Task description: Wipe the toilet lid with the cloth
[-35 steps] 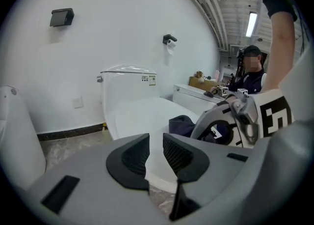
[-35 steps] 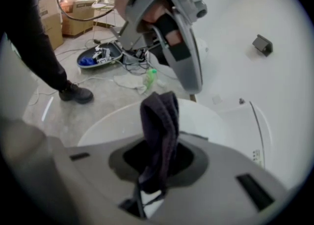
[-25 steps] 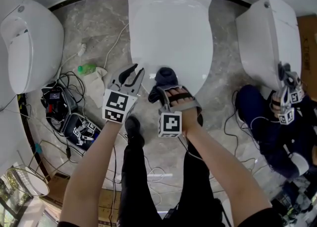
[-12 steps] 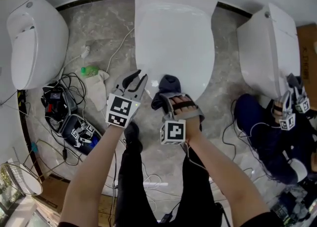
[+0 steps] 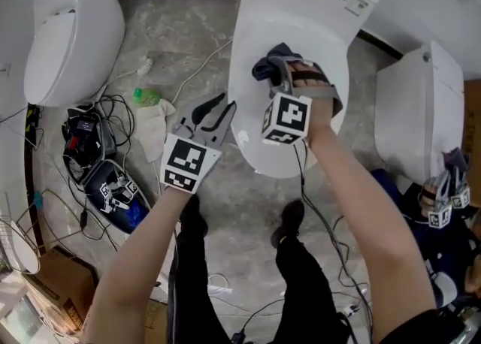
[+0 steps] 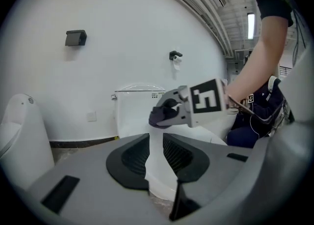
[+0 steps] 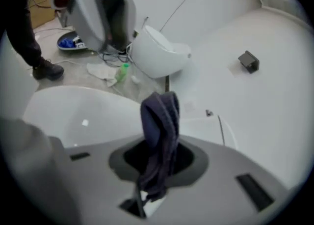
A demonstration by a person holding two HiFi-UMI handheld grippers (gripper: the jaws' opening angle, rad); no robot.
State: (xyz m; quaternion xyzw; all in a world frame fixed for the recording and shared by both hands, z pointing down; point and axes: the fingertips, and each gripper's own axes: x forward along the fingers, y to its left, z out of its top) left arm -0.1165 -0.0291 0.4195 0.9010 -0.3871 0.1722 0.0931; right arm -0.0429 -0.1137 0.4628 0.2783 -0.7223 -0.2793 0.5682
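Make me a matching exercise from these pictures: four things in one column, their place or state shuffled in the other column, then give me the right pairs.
Things:
1. cloth
2. left gripper
3. green bottle
4. toilet lid

Places or states:
A. lying on the floor
B. white and closed
C. open, nothing between its jaws
D. clamped in the right gripper

Pairs: 1-D, 2-C, 3-A, 4-B.

Head view steeply down from above; gripper views low, close (wide-angle); all share toilet lid (image 5: 259,147).
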